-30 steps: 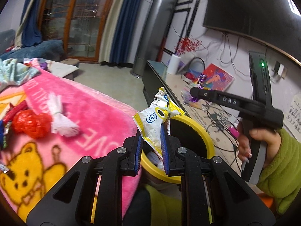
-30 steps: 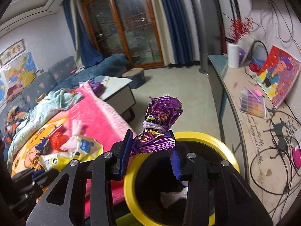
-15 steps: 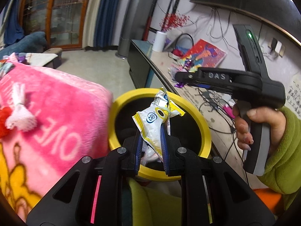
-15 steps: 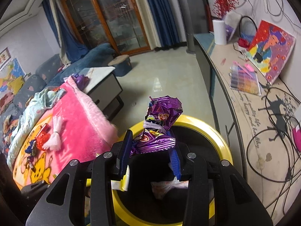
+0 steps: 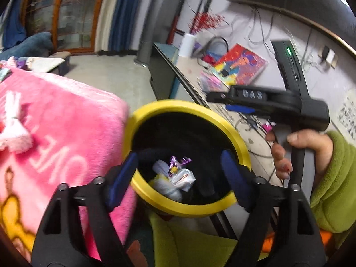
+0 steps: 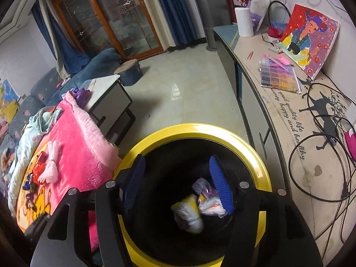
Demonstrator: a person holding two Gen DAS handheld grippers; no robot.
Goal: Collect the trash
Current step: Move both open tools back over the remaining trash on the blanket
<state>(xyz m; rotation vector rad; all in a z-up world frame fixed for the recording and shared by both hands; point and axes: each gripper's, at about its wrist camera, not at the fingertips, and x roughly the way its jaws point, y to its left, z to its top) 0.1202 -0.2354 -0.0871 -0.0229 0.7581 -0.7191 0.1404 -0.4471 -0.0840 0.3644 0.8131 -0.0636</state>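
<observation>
A black bin with a yellow rim (image 5: 189,109) (image 6: 200,131) stands between the pink blanket and the long desk. Both grippers hover over its mouth. My left gripper (image 5: 179,166) is open and empty. My right gripper (image 6: 178,175) is open and empty; its body also shows in the left wrist view (image 5: 267,98). At the bin's bottom lie the yellow-white wrapper (image 6: 189,213) and the purple wrapper (image 6: 205,189), seen too in the left wrist view as a heap of wrappers (image 5: 173,178).
A pink blanket (image 6: 73,146) to the left carries a red item (image 6: 39,170), a white tassel (image 6: 52,169) and small bits of trash. The desk (image 6: 289,115) on the right holds cables, a painting (image 6: 309,37) and a bead box.
Both grippers opened over the bin. The yellow-white wrapper and the purple wrapper dropped out of them and now lie at the bin's bottom.
</observation>
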